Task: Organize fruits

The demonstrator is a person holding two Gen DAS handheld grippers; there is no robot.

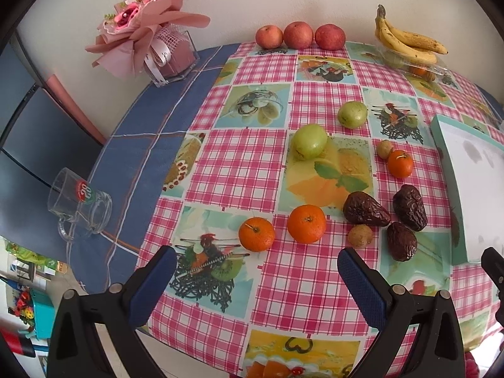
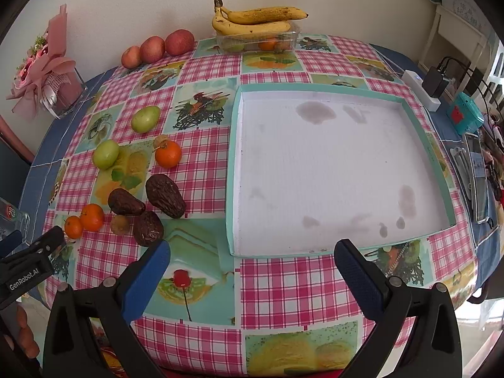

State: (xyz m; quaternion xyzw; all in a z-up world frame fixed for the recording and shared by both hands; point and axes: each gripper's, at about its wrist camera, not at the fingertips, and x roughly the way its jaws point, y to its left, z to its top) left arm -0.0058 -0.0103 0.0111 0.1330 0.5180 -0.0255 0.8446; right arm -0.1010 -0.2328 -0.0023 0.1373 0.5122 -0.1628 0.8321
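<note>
The table (image 2: pixel 271 289) wears a pink check cloth with fruit pictures, over a blue one at its edges. On its right part lies the tray (image 2: pixel 233 170), a shallow white box with a teal rim and faint stains, nothing in it. The right tongs (image 2: pixel 252 278) hang just near of its near edge, tilted down, jaws wide apart and holding nothing. The left tongs (image 1: pixel 256 286) hang over the near left part of the table, also wide open and empty.

At the far edge by the wall, bananas (image 2: pixel 255 20) rest on a clear box (image 2: pixel 283 39) with small fruit inside. Left of them three apples (image 1: pixel 299 35) stand in a row. A pink bouquet (image 1: pixel 138 28) in a glass vase stands at the far left, and a glass mug (image 1: pixel 80 208) on the blue cloth at the left.

The loose fruit lies left of the tray. Two green fruits (image 1: pixel 310 141) sit farthest from the tongs. Nearer, three dark wrinkled avocados (image 1: pixel 365 210) lie close together, just far-right of the left tongs. Two oranges (image 1: pixel 306 223) sit side by side right ahead of the left tongs, between its fingers in that view; a third orange (image 1: pixel 400 163) lies farther, touching a small brown fruit (image 1: pixel 385 148). Another such fruit lies among the avocados.
</note>
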